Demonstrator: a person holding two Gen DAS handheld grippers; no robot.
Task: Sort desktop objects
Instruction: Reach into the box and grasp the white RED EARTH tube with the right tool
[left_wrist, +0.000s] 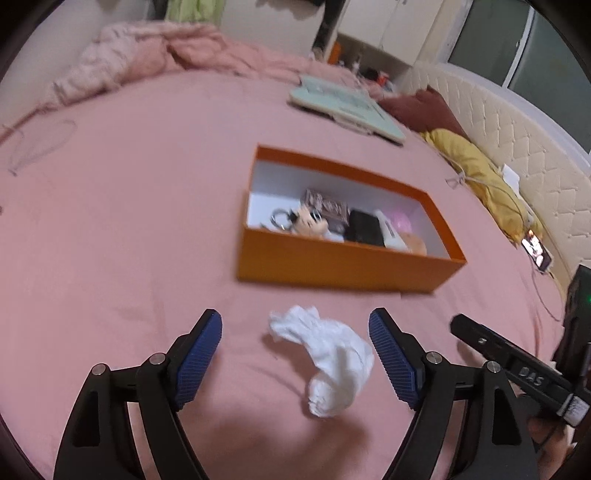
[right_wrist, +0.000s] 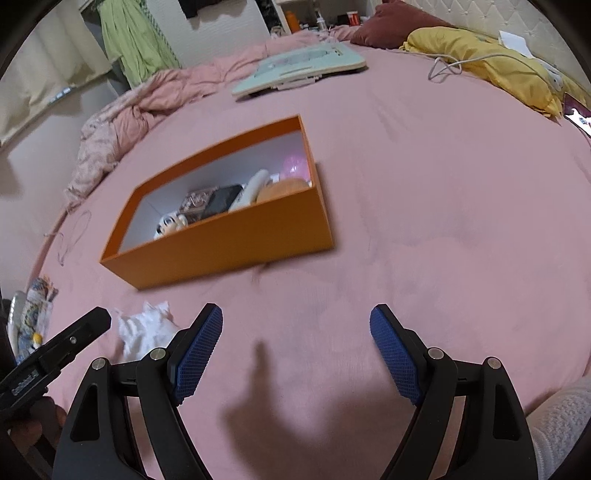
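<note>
With both the left tongs (left_wrist: 295, 354) and right tongs (right_wrist: 296, 350) wide and empty, the white cloth (left_wrist: 328, 365) on the bed (left_wrist: 129, 221) probably needs pinching next, then carrying to the orange box (left_wrist: 343, 266).

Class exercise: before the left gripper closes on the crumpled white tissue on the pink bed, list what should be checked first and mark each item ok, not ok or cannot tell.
1. Left gripper open: ok.
2. White tissue lies between its pads: ok.
3. Pads touching the tissue: not ok, both clear of it.
4. Orange box open on top, with room at its empty end: ok.
5. Right gripper empty and off to the side: ok.
6. Gripper low enough to pinch: cannot tell.
</note>
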